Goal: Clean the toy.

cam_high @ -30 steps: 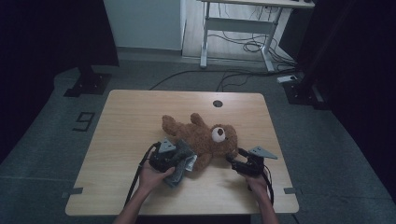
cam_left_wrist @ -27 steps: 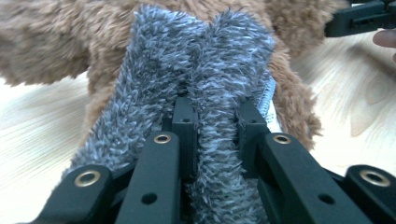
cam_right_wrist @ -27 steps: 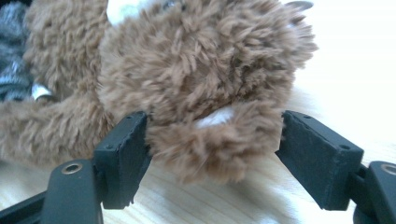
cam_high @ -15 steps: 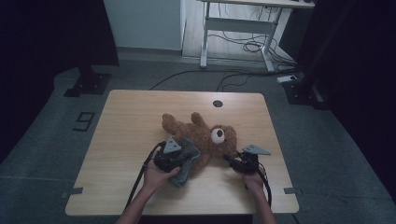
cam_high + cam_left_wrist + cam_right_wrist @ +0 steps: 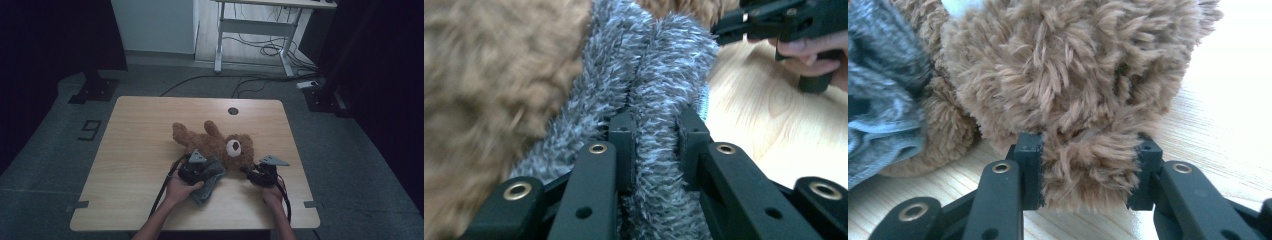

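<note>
A brown teddy bear (image 5: 220, 145) lies on its back near the middle of the wooden table (image 5: 140, 150), its head with the pale muzzle toward the person's right and its legs reaching away to the left. A grey furry cloth (image 5: 210, 175) lies against the bear's near side, partly draped onto the table toward the person. The left gripper (image 5: 192, 167) sits at the bear's near flank, right on the cloth; in the left gripper view its jaws are clamped on a fold of the grey cloth (image 5: 659, 145), with the bear's brown fur (image 5: 484, 80) just beside it. The right gripper (image 5: 252, 175) is at the bear's head end, touching it; in the right gripper view the jaws pinch a tuft of the bear (image 5: 1083, 90) between them, resting just above the tabletop, with the cloth (image 5: 883, 100) off to the side. Both hands hold their grippers near the table's front edge.
</note>
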Action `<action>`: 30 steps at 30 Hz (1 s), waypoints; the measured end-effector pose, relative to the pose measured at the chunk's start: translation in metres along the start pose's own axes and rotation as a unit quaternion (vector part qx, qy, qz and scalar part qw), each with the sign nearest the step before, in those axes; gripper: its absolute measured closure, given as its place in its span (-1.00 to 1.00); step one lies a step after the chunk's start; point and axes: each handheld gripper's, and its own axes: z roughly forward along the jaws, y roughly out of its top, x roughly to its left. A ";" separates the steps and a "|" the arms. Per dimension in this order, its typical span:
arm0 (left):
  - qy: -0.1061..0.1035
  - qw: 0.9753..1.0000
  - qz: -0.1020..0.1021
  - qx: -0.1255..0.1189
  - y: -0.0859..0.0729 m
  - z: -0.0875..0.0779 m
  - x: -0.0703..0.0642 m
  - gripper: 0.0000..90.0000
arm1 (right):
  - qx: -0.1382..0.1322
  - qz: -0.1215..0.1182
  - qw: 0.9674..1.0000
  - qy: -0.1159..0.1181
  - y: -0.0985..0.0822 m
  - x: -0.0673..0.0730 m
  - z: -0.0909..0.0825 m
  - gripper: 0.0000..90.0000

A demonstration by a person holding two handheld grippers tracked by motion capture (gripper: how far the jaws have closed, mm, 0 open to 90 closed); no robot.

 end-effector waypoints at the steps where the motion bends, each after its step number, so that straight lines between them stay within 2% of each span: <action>1: 0.000 1.000 0.000 0.000 0.000 0.000 0.000 0.65 | 0.000 0.000 1.000 0.000 0.000 0.000 0.000 0.34; 7: 0.008 1.000 -0.007 0.006 -0.016 -0.017 0.011 0.64 | -0.002 0.000 1.000 0.009 -0.001 -0.003 0.000 0.35; 10: 0.027 1.000 -0.007 0.004 -0.029 -0.030 0.018 0.64 | -0.004 0.002 1.000 0.013 -0.001 -0.004 0.000 0.35; 12: 0.032 0.999 -0.017 0.003 -0.042 -0.040 0.026 0.64 | -0.005 0.000 1.000 0.018 -0.001 -0.005 0.000 0.35; 19: 0.036 0.999 -0.028 -0.004 -0.053 -0.058 0.036 0.64 | -0.006 0.001 1.000 0.023 -0.002 -0.007 0.000 0.35; 22: 0.030 0.999 -0.021 -0.013 -0.048 -0.059 0.031 0.64 | -0.008 0.004 1.000 0.024 -0.002 -0.007 0.000 0.35; 23: 0.028 0.999 -0.015 -0.022 -0.041 -0.058 0.025 0.64 | -0.008 0.007 1.000 0.025 -0.001 -0.007 0.000 0.35; 25: 0.025 0.999 -0.011 -0.027 -0.037 -0.057 0.021 0.64 | -0.009 0.007 1.000 0.025 -0.001 -0.007 0.000 0.35; 28: 0.018 0.999 0.007 -0.033 -0.013 -0.047 0.009 0.64 | -0.008 0.007 1.000 0.025 -0.001 -0.006 -0.001 0.36; 29: 0.018 0.999 0.007 -0.033 -0.013 -0.047 0.009 0.64 | -0.008 0.007 1.000 0.025 -0.001 -0.006 -0.001 0.36; 30: 0.012 0.999 0.012 -0.031 0.000 -0.038 0.005 0.64 | -0.010 0.009 1.000 0.026 -0.001 -0.006 -0.001 0.36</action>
